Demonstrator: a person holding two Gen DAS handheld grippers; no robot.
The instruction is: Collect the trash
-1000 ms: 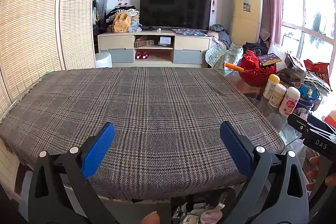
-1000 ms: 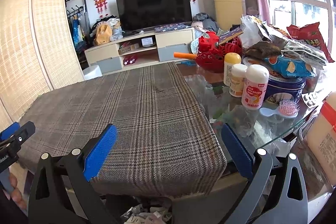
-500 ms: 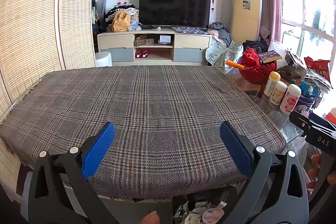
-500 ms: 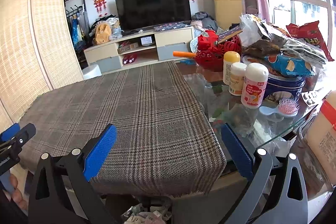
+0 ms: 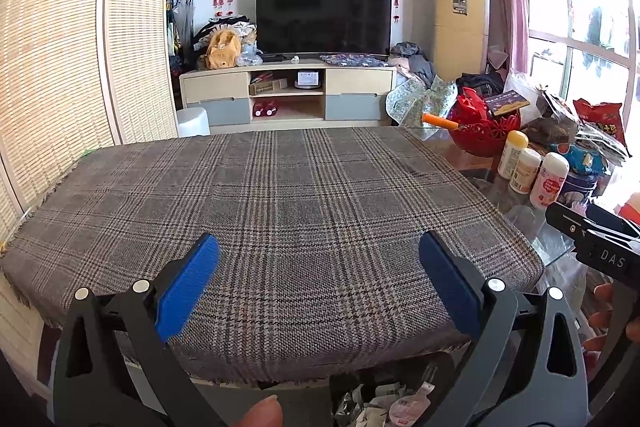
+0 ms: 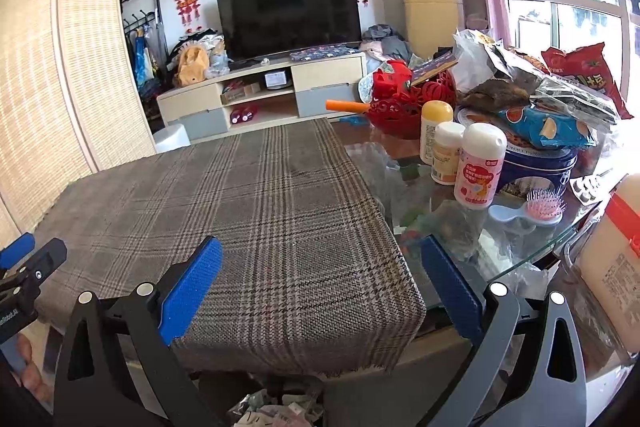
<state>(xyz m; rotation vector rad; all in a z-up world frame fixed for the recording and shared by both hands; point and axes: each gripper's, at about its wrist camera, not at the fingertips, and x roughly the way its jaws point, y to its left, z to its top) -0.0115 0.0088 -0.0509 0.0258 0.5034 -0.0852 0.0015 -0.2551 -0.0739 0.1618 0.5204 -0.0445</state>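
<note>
Your left gripper (image 5: 318, 277) and right gripper (image 6: 320, 279) both hold their fingers wide apart, empty; the crumpled wrappers (image 5: 380, 407), seemingly binned, lie below the plaid-clothed worktop (image 5: 280, 207), nearer your left.

sunlit room, television (image 5: 323, 17) (dark), window (image 5: 576, 27)

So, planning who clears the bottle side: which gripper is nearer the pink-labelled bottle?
Right. The right gripper hovers at the cloth's corner beside the pink-labelled bottle; the left gripper sits farther left over the plaid cloth.

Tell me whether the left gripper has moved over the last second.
Yes. The left gripper has drawn back and tipped slightly down: the TV now looks smaller and lower.
</note>
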